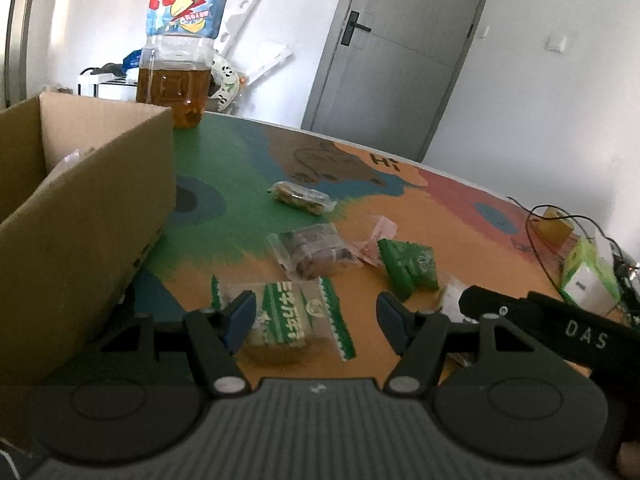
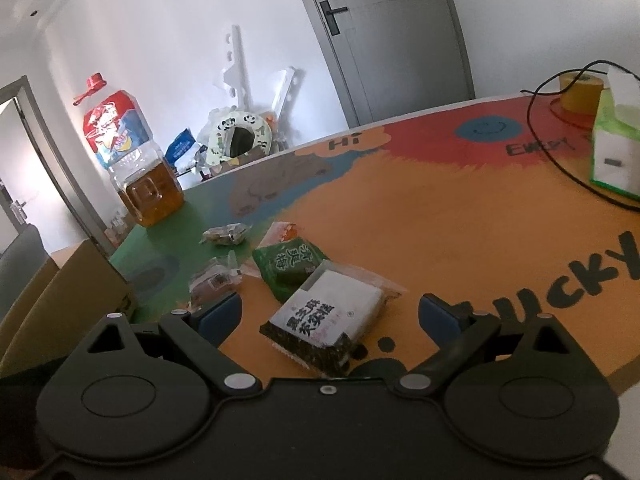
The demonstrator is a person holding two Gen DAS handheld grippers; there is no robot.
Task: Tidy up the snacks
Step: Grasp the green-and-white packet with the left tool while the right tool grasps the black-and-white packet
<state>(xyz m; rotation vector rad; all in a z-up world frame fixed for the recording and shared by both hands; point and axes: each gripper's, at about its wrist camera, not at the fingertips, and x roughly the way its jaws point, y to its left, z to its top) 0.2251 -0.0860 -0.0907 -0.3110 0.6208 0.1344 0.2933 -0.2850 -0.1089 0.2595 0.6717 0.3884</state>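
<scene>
Hovering low over the painted surface point(image 1: 460, 240): left hand-held gripper point(image 1: 316, 312), released, blue pads spread wide, with a green-and-white snack packet point(image 1: 280, 320) lying flat between them, touching neither pad that can be made out. Standing just beside that gripper, along the near left edge of the surface: an open cardboard box point(image 1: 80, 216), something pale showing inside, too dim to identify. Lying further in, toward the middle of the surface: a clear packet of brown snack point(image 1: 316, 254), a pink packet point(image 1: 376, 236) touching a dark green packet point(image 1: 410, 266), and a small clear packet of nuts point(image 1: 302, 196) apart from the rest.

Hanging above the near edge of the surface: right hand-held gripper point(image 2: 330, 316), also released, pads well apart, straddling a white-and-black snack packet point(image 2: 332, 312) lying flat and tilted. Touching that packet's far corner: the dark green packet point(image 2: 290, 264).

Standing at the far left edge of the surface: a big jug of amber drink point(image 1: 176, 80) with a red-and-blue label. Sitting near the far right edge: a green-and-white carton point(image 2: 616, 156), a yellow roll point(image 2: 580, 94) and a black cable point(image 2: 556, 156) trailing across.
</scene>
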